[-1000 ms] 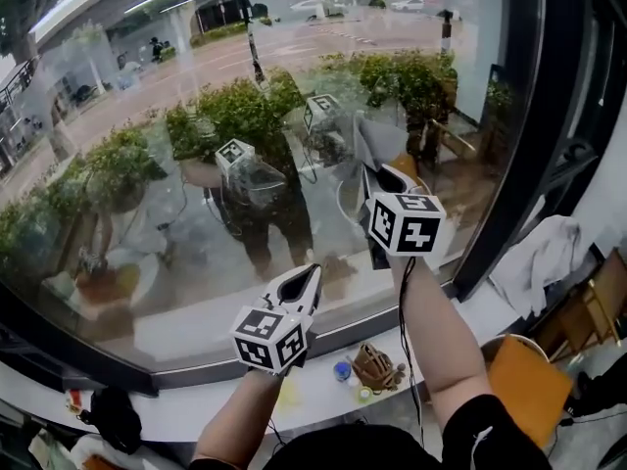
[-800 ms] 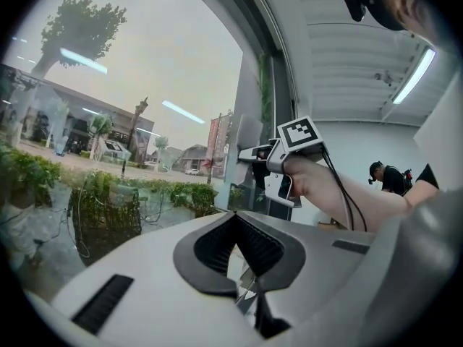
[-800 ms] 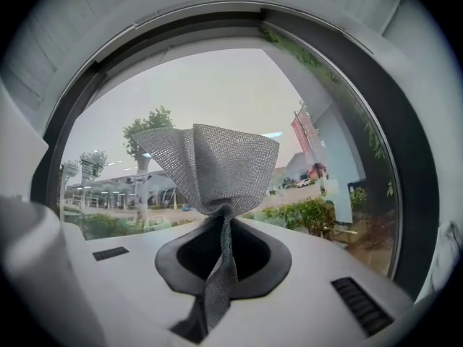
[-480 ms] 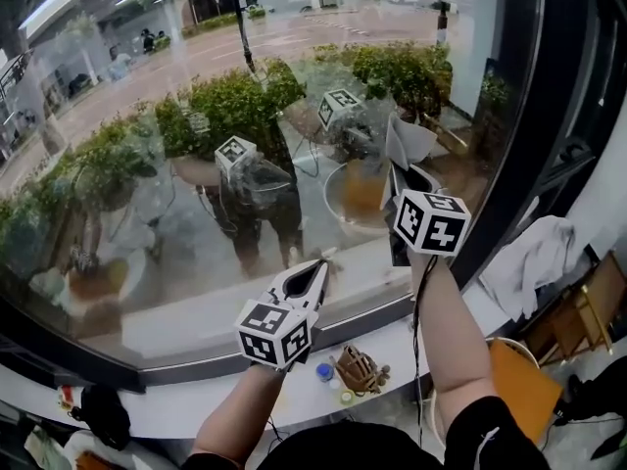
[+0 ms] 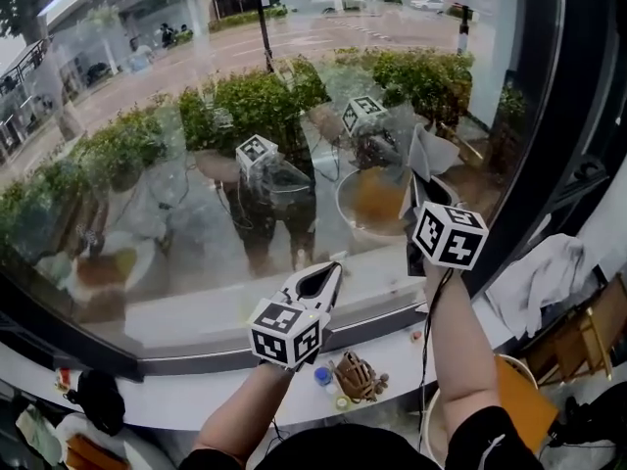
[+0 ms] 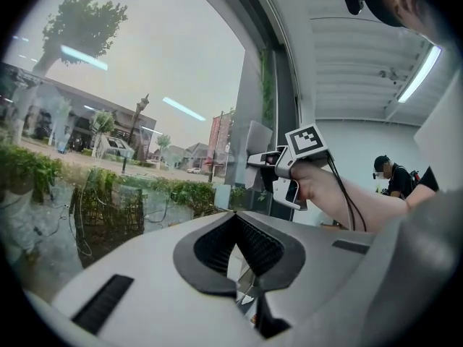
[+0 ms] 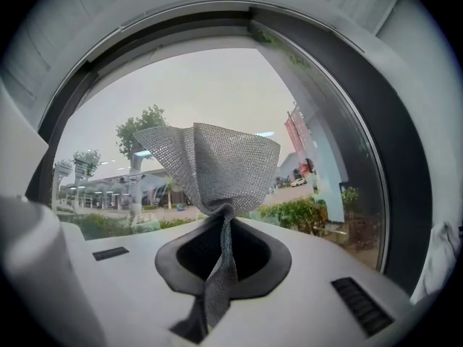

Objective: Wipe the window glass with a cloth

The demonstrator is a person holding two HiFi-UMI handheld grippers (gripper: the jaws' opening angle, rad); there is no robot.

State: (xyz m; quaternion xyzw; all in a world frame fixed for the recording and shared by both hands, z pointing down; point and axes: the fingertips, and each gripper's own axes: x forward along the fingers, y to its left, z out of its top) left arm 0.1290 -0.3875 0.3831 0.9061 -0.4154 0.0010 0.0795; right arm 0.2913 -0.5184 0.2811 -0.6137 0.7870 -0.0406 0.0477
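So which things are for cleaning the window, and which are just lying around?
For the job: the big curved window glass; the grey mesh cloth, pinched in the right gripper.
Just lying about: the brown woven thing on the white sill; the crumpled white cloth at the right.

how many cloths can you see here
2. A grey mesh cloth is pinched in the right claw; a white crumpled cloth lies draped beside the dark window frame at far right. Others may be hidden.
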